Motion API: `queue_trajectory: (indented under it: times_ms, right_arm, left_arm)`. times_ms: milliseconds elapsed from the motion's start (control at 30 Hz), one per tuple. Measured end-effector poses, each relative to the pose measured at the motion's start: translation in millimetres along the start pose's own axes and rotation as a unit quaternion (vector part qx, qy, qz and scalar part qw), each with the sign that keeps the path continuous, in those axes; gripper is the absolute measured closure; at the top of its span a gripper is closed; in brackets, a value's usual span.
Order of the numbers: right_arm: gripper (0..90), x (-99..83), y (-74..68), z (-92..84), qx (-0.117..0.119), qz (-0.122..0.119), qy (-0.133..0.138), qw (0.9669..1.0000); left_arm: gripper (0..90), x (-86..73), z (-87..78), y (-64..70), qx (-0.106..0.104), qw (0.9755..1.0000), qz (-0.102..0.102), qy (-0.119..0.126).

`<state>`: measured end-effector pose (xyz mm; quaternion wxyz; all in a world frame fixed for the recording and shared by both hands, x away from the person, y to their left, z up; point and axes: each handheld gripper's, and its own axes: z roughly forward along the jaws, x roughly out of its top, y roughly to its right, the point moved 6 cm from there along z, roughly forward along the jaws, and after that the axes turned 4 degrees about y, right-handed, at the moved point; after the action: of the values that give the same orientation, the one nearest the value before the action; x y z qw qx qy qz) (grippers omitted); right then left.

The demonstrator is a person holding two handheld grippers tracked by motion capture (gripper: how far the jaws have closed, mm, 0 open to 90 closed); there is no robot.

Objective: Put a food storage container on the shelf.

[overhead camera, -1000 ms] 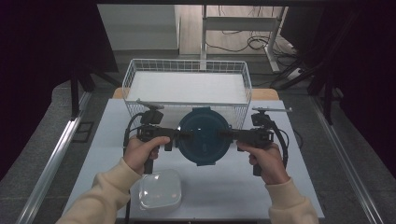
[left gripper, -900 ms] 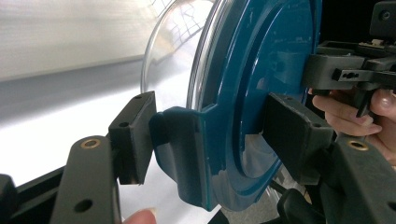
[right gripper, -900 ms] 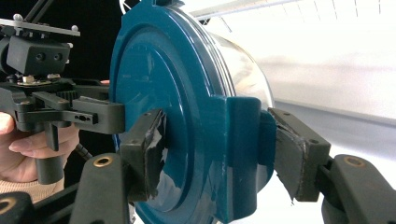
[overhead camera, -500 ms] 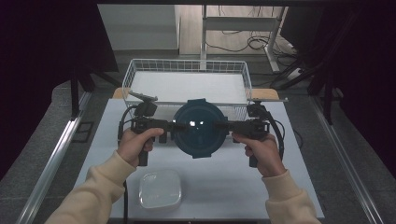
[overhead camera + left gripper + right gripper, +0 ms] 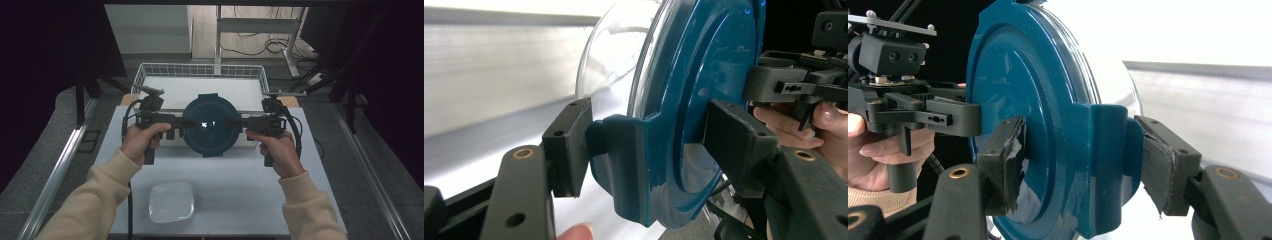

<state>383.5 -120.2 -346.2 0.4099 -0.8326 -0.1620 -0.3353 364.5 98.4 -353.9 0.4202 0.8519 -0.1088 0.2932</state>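
Observation:
A round container with a teal lid point(image 5: 210, 125) over a clear bowl hangs in the air between the two grippers, lid side toward the high camera. My left gripper point(image 5: 181, 122) is shut on the lid's left clasp point(image 5: 624, 155), one pad behind the clasp and one on the lid face. On the opposite side, my right gripper point(image 5: 239, 122) clamps the other clasp point(image 5: 1103, 165), its worn pads point(image 5: 1010, 165) pressing from both sides. The clear bowl point(image 5: 619, 50) bulges behind the lid. Each gripper view also shows the other hand and its gripper point(image 5: 784, 85) point(image 5: 943, 117) beyond the lid.
A white wire basket point(image 5: 200, 70) stands at the far edge of the white table point(image 5: 240, 190), just beyond the held container. A small clear square tub point(image 5: 171, 201) sits near the front edge, between the person's forearms. Dark floor and rails flank the table.
Both hands have risen and moved away from the person toward the basket, carrying the container with them. The grip on both clasps looks the same.

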Motion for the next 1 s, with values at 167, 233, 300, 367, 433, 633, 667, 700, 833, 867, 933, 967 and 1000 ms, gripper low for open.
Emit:
queue_trajectory:
  times_ms: [167,233,300,367,433,633,667,700,833,867,933,967,1000]
  right_arm:
    - [39.3,8.8,-1.8,0.7,-0.001,-0.006,0.003,1.0]
    - [39.3,14.6,-2.1,2.7,-0.001,-0.007,0.003,1.0]
    - [39.3,18.0,-1.3,4.7,-0.002,-0.007,0.002,1.0]
    - [39.4,21.4,-1.1,7.0,0.0,-0.006,0.002,1.0]
    - [39.4,24.9,-1.2,9.2,0.0,-0.006,0.001,1.0]
    - [39.5,35.7,-0.4,16.5,0.007,-0.002,0.002,1.0]
    - [39.5,37.7,-0.4,17.2,0.005,-0.002,0.001,1.0]
    - [39.5,39.6,-0.4,18.1,0.004,-0.003,0.001,1.0]
    - [39.5,46.4,-0.1,21.0,0.001,-0.008,-0.002,1.0]
    - [39.5,47.7,0.1,21.4,0.0,-0.009,-0.004,1.0]
    - [39.5,49.0,0.3,21.9,0.0,-0.009,-0.004,0.9999]
    - [39.5,50.3,0.2,22.4,0.0,-0.008,-0.003,1.0]
    - [39.5,53.4,0.2,23.1,0.001,-0.009,-0.002,1.0]
  left_arm:
    - [36.9,8.5,-1.6,-0.1,-0.002,1.0,0.003,0.003]
    - [36.9,14.5,-1.8,-2.0,-0.002,1.0,0.003,0.003]
    - [36.9,19.0,-2.2,-3.7,-0.002,1.0,0.002,0.001]
    - [36.9,21.6,-2.5,-4.0,-0.001,1.0,0.001,0.004]
    - [36.8,28.7,-3.9,-6.6,0.0,1.0,0.004,0.001]
    - [36.8,41.4,-6.6,-9.9,0.007,0.9999,0.009,0.004]
    - [36.8,41.4,-6.6,-9.9,0.007,0.9999,0.009,0.004]
    - [36.8,44.8,-6.4,-11.6,0.004,1.0,0.006,0.005]
    - [36.8,49.7,-5.5,-15.4,0.0,1.0,0.005,0.006]
    - [36.7,51.1,-5.4,-15.9,-0.001,1.0,0.004,0.005]
    - [36.8,52.6,-5.4,-16.0,0.0,1.0,0.005,0.006]
    - [36.7,54.7,-5.7,-16.2,0.0,1.0,0.008,0.006]
    - [36.8,57.6,-6.0,-16.4,0.0,0.9999,0.008,0.006]
